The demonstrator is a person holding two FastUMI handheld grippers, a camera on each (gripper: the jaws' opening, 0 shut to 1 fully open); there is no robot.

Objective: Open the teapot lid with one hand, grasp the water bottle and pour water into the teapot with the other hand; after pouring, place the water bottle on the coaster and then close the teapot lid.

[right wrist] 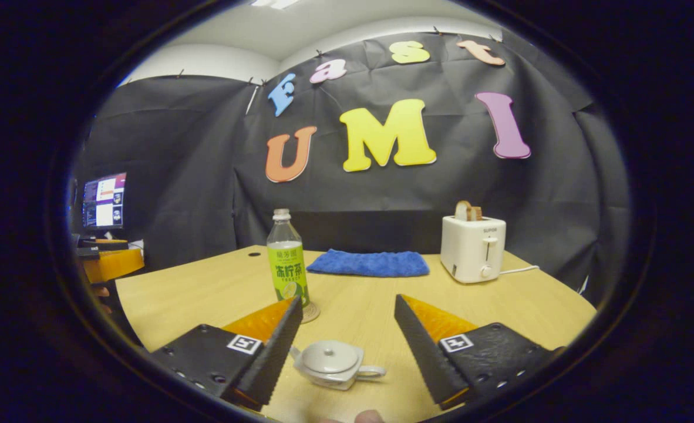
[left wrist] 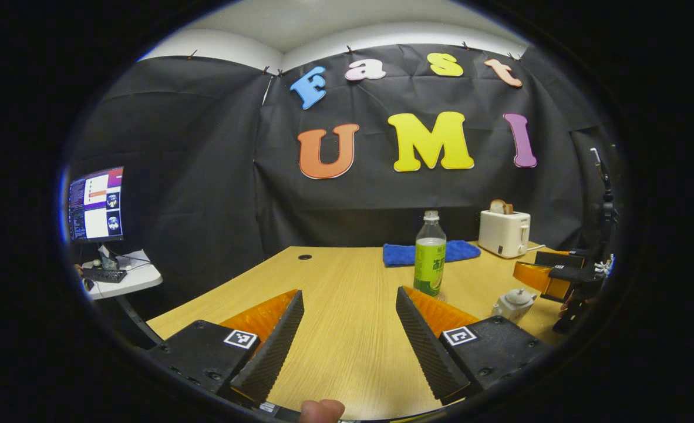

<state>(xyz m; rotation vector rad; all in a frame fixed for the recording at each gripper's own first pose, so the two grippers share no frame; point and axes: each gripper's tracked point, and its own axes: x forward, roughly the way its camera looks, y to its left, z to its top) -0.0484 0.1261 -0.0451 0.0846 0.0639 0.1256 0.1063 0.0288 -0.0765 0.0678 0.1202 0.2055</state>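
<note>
Both pairs of jaws are held spread wide with nothing pinched between them. In the left gripper view, the left gripper (left wrist: 350,335) is seen above the bare light wooden table (left wrist: 347,352), its two fingers well apart. Beyond its right finger, the clear plastic water bottle with a green label (left wrist: 430,254) is seen standing upright, and the small white ceramic teapot (left wrist: 514,304) is placed to the right of it, lid on. The right gripper (left wrist: 549,279) is seen at the far right edge of that view, just beside the teapot.

In the right gripper view, the right gripper (right wrist: 347,341) is held low over the table (right wrist: 529,305), and the teapot (right wrist: 332,364) is seen between its open fingers, untouched, with the round knobbed lid (right wrist: 330,355) seated on it and the handle turned to the right. The water bottle (right wrist: 287,258) is seen behind the left finger, upright on a round woven coaster (right wrist: 310,314) whose rim is visible at its base. A folded blue cloth (right wrist: 370,263) is laid farther back at the table's middle, and a white toaster with bread slices in its slots (right wrist: 473,247) is set to the right of it. A lit monitor (right wrist: 105,208) is seen at the far left, off the table.
</note>
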